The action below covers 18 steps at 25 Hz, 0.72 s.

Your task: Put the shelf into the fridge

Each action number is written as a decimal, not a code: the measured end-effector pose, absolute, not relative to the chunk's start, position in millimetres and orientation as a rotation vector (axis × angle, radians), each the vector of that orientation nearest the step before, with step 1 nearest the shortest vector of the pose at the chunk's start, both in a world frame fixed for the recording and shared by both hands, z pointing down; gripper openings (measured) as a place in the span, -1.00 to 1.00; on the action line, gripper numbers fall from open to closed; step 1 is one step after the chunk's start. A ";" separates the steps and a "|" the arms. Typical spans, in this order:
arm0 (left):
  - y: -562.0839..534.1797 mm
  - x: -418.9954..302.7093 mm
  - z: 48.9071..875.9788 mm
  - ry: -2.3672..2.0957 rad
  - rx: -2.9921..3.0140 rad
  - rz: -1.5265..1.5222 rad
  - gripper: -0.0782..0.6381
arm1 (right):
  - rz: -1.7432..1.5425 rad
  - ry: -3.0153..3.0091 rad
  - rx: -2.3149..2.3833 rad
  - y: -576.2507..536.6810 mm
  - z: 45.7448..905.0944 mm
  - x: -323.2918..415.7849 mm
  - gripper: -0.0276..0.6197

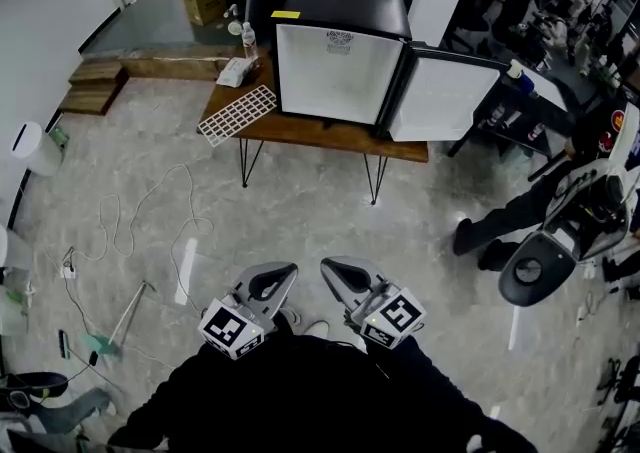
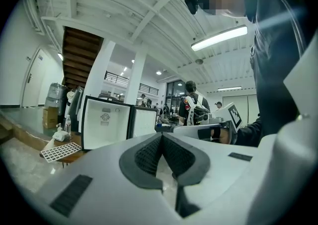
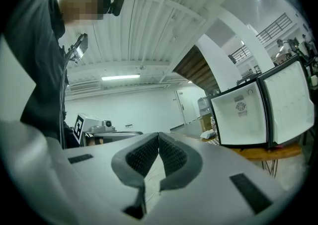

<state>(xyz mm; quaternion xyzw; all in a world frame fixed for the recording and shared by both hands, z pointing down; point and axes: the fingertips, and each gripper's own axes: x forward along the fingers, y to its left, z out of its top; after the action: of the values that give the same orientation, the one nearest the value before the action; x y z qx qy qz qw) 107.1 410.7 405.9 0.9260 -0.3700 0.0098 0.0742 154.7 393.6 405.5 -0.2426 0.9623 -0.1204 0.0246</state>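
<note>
The shelf point(image 1: 237, 114) lies flat on the wooden tabletop point(image 1: 320, 133), just to the left of the fridge point(image 1: 340, 66), with its near-left corner hanging a little over the edge. It is a white wire grid. I'd guess it is light and stiff, though thin enough to flex or twist if lifted by one corner, and the coated wire looks slick. The overhanging corner and the long near edge look like the easiest places to pinch it. A hold on each of two opposite edges should keep it level.

The left gripper point(image 1: 290, 269) is nowhere near it, held close to the person's body and well short of the fridge. Its fingers point(image 2: 146, 155) are clenched together with nothing between them. The right gripper point(image 1: 328, 266) sits just beside it, its fingers point(image 3: 174, 158) likewise pressed shut and empty.

The fridge stands open and facing the person, and its white inside looks bare. Its door point(image 1: 445, 98) is swung out to the fridge's right, so the way in is clear. The shelf will probably have to go in flat and square, or its edges may catch on the walls.
</note>
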 end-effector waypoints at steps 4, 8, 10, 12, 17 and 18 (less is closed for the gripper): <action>406.7 101.8 400.1 -1.158 2.758 0.002 -0.77 | -0.355 2.949 -0.734 389.8 396.6 154.7 -0.90; 397.6 90.1 401.0 -1.233 2.737 0.027 -0.77 | -0.284 2.954 -0.715 380.7 392.5 146.5 -0.90; 389.5 83.8 403.9 -1.264 2.726 0.021 -0.77 | -0.245 2.946 -0.732 370.8 392.1 141.8 -0.90; 375.0 76.3 407.9 -1.282 2.716 0.006 -0.77 | -0.220 2.936 -0.741 355.3 392.7 134.6 -0.90; 328.4 51.2 416.7 -1.296 2.698 -0.013 -0.77 | -0.278 2.941 -0.753 307.6 398.5 107.9 -0.90; 319.5 43.2 417.8 -1.297 2.698 -0.014 -0.77 | -0.287 2.941 -0.756 299.3 399.6 100.0 -0.90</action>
<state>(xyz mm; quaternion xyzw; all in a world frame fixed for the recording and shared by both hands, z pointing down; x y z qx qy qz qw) 43.2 319.5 417.8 0.8988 -0.4320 -0.0047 0.0739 100.0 299.3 399.6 -0.2477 0.9632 -0.0941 0.0455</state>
